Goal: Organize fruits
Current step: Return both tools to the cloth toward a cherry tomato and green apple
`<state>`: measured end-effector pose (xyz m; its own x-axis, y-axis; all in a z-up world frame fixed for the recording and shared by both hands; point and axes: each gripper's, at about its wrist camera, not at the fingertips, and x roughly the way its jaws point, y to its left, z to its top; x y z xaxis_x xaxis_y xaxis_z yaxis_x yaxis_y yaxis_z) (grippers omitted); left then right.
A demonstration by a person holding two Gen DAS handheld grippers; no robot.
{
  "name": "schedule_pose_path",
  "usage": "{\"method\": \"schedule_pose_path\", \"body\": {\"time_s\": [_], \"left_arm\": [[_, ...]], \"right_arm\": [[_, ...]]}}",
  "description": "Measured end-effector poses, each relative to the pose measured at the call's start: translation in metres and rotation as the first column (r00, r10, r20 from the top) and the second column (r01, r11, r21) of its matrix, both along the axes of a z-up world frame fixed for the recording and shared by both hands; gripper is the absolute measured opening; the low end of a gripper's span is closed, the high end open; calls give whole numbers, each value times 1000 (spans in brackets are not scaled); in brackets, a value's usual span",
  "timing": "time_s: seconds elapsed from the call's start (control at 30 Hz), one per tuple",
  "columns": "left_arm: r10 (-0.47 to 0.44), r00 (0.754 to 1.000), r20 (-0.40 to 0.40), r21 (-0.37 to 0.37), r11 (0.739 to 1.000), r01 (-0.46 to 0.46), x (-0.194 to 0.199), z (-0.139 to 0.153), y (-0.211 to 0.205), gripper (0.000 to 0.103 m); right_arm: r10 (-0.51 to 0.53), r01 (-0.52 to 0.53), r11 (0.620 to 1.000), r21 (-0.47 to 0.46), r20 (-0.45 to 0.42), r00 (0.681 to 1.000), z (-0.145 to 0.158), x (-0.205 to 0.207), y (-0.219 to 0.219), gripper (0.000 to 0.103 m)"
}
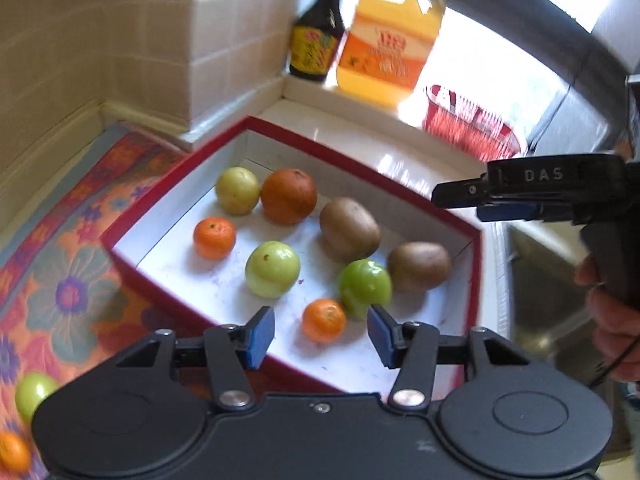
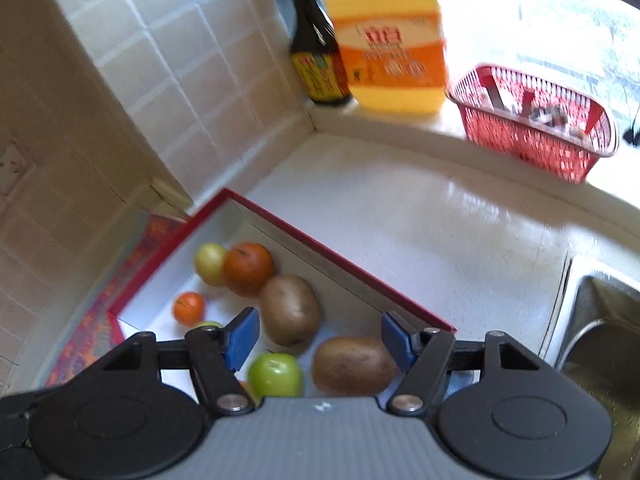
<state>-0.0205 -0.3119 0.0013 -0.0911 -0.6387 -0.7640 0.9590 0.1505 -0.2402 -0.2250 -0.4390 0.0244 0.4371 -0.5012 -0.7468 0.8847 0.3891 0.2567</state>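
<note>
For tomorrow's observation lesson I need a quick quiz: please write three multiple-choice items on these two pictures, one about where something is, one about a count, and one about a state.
1. Where do the two kiwis lie?
A. in the red mesh basket
B. in the red-rimmed box
C. on the floral mat

2. How many small tangerines are inside the box?
A. two
B. four
C. none

3. How do the left gripper's fingers stand?
A. shut on a fruit
B. shut on nothing
C. apart, holding nothing

Answers:
1 B: both kiwis rest on the white floor of the red-rimmed box, not in the red mesh basket.
2 A: one tangerine lies near the left wall, another near the front.
3 C: the left gripper shows a wide gap between its blue fingers, with the near tangerine beyond them.
</note>
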Motion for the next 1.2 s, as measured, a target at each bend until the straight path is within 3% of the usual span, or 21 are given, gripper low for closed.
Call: {"method": "schedule_pose_path", "body": {"time_s": [0.2, 0.33, 0.47, 0.73, 0.83, 0.9, 1.0, 1.1, 1.2], "left_arm": [[110, 994, 2, -62, 992, -110, 16, 23, 65, 62], [237, 971, 42, -82, 969, -233, 42, 32, 114, 62], [363, 932, 17, -94, 928, -360, 79, 36, 168, 62], [569, 822, 4, -88, 819, -567, 144, 29, 261, 62], [605, 796, -9, -63, 795, -604, 165, 15, 280, 66], [621, 781, -60, -46, 780, -624, 178, 1, 286, 70], [644, 754, -126, -20, 759, -651, 191, -24, 283, 69], [651, 754, -90, 6, 757, -653, 196, -48, 269, 67], [620, 784, -41, 28, 785, -619, 199, -65, 254, 61]], "right_arm": [[79, -77, 995, -63, 39, 996, 30, 31, 25, 70], [159, -154, 984, -90, 53, 986, 40, 70, 45, 70], [239, -233, 968, -95, 58, 969, 43, 112, 66, 70], [388, -386, 918, -94, 11, 921, 39, 187, 116, 69], [428, -428, 899, -94, -17, 904, 34, 210, 130, 69], [446, -447, 891, -78, -30, 895, 26, 225, 136, 69], [460, -461, 886, -34, -53, 887, 5, 248, 140, 69], [480, -480, 877, 23, -87, 873, -20, 269, 146, 69], [494, -489, 869, 69, -112, 862, -40, 283, 150, 67]]}}
